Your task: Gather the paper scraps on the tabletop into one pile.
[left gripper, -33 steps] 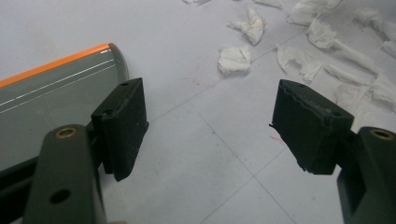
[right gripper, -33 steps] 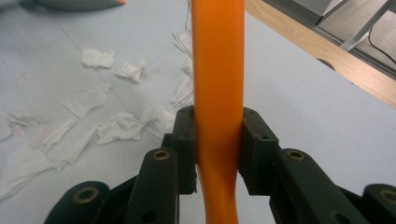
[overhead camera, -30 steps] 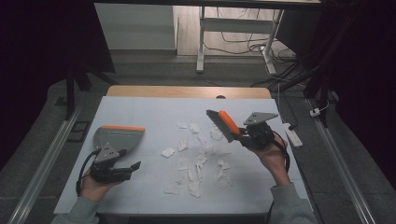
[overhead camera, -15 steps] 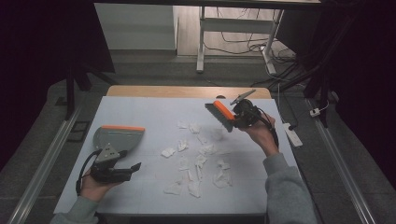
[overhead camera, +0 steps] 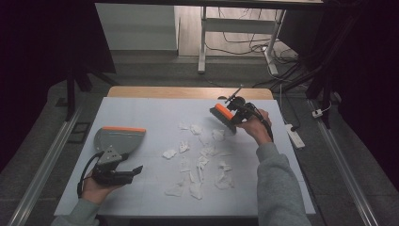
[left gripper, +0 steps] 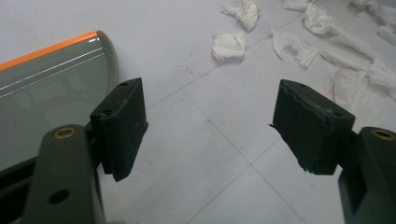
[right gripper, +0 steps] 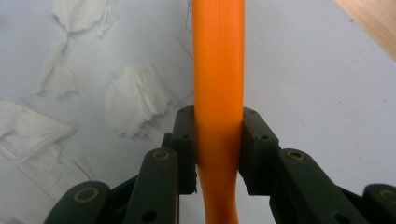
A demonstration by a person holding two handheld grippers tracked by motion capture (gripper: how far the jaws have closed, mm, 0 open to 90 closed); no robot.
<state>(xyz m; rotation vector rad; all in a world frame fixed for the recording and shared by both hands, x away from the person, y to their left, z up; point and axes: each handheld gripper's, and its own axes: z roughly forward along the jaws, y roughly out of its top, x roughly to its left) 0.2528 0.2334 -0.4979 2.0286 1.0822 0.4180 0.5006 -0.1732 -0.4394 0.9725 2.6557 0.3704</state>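
A person seated at the near edge of a pale, grid-lined tabletop (overhead camera: 141, 108) works with a hand-held gripper in each hand to sweep up litter. The right hand-held gripper (overhead camera: 237, 113), at the far right of the tabletop, has its jaws pressed tight on the orange plastic handle of a small hand brush (overhead camera: 222, 114); in the right gripper view the handle (right gripper: 218, 93) runs straight up between the two black pads, a grip that lets the wrist steer the bristle head. The brush is raised just beyond the far right margin of the scattered scraps of crumpled white tissue paper (overhead camera: 200, 157), which lie across the middle of the tabletop; judged from this placing, the stroke would draw the scraps leftward and toward the near side. The grey plastic dustpan with an orange lip (overhead camera: 118, 139) lies flat at the left, well apart from the brush, its mouth facing the litter so as to receive what is swept. The left hand-held gripper (overhead camera: 124, 172) rests low on the near left, just beside the dustpan's handle end, with its jaws spread wide and nothing between them; in the left gripper view the dustpan (left gripper: 51, 70) lies to one side of the open pads and the nearest scraps (left gripper: 229, 45) lie beyond. The left hand seems poised to steady the pan.
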